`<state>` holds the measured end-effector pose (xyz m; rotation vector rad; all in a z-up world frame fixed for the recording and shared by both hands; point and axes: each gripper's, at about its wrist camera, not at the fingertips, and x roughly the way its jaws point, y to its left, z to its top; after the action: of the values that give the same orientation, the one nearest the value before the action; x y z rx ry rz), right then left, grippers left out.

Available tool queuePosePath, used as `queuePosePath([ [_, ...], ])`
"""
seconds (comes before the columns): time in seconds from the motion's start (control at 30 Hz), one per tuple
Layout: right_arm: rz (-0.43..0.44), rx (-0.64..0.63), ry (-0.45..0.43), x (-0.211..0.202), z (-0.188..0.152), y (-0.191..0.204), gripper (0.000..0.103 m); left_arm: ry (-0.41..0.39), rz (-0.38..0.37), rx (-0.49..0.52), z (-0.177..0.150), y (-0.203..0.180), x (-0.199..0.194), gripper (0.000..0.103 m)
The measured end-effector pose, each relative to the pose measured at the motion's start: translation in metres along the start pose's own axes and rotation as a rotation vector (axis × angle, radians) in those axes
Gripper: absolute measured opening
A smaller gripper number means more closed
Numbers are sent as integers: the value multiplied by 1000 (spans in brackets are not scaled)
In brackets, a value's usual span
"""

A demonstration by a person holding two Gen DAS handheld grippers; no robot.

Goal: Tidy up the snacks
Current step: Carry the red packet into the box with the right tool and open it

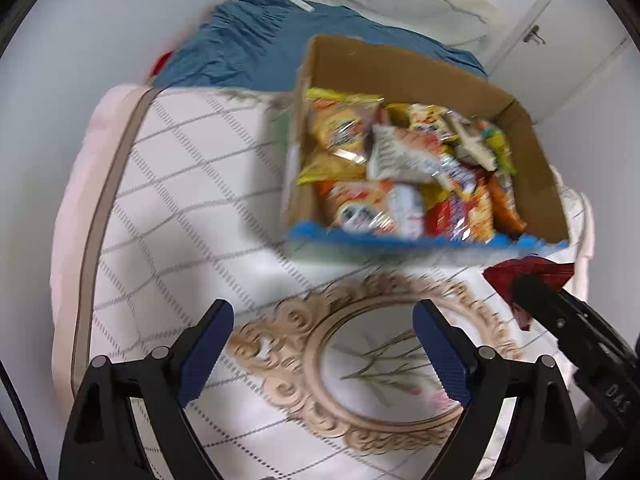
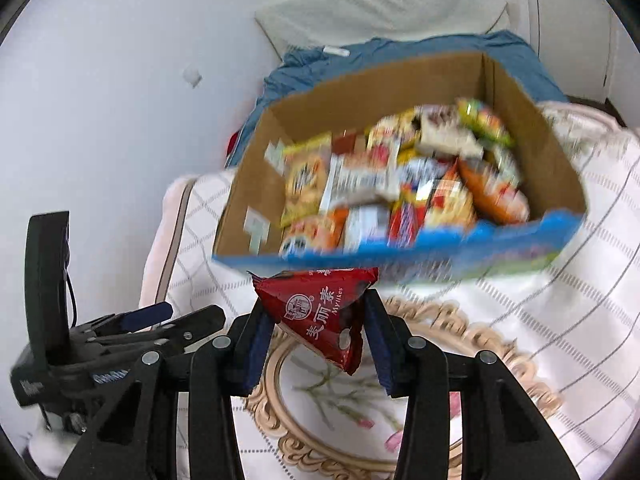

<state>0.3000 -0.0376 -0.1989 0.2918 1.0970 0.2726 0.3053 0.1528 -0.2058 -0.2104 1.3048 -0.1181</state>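
Note:
A cardboard box [image 1: 404,68] [image 2: 376,84] with a blue front edge stands on a white checked cloth, packed with several snack packets [image 1: 400,168] [image 2: 400,188]. My right gripper [image 2: 318,320] is shut on a red snack packet [image 2: 320,312], held in the air just in front of the box's blue edge. In the left wrist view that red packet [image 1: 528,274] shows at the right, with the right gripper [image 1: 532,292] behind it. My left gripper [image 1: 324,332] stands open above an ornate round tray [image 1: 304,384], with nothing between its blue pads.
The ornate tray [image 2: 496,344] with a flower print lies on the cloth [image 1: 176,200] in front of the box. A blue fabric [image 1: 256,48] and a white pillow [image 2: 380,4] lie behind the box. A white wall runs along the left.

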Motion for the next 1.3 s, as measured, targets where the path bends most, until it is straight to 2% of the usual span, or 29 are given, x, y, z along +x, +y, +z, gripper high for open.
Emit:
queuePosePath([
  [0.13, -21, -17, 36, 18, 33, -3, 47, 90, -21, 21, 41, -9, 22, 92],
  [0.2, -34, -27, 86, 35, 48, -6, 47, 144, -32, 20, 60, -9, 37, 92],
  [0.37, -40, -15, 180, 70, 66, -19, 47, 237, 51, 59, 89, -18, 72, 92],
  [0.6, -53, -30, 258, 99, 72, -26, 47, 287, 139, 110, 97, -29, 98, 92],
  [0.7, -43, -11, 297, 108, 72, -30, 51, 292, 152, 109, 97, -29, 102, 92],
  [0.73, -59, 1, 313, 110, 72, -32, 59, 292, 160, 109, 97, -29, 102, 92],
  [0.77, -76, 11, 322, 111, 72, -35, 73, 291, 162, 105, 97, -28, 103, 92],
  [0.83, -96, 16, 319, 108, 73, -39, 92, 290, 152, 90, 99, -25, 101, 92],
  [1.07, -154, 31, 293, 83, 73, -45, 94, 217, 146, 82, 101, -25, 68, 92],
  [1.3, -244, 36, 210, 32, 69, -53, 96, 121, 128, 60, 92, -35, 29, 92],
])
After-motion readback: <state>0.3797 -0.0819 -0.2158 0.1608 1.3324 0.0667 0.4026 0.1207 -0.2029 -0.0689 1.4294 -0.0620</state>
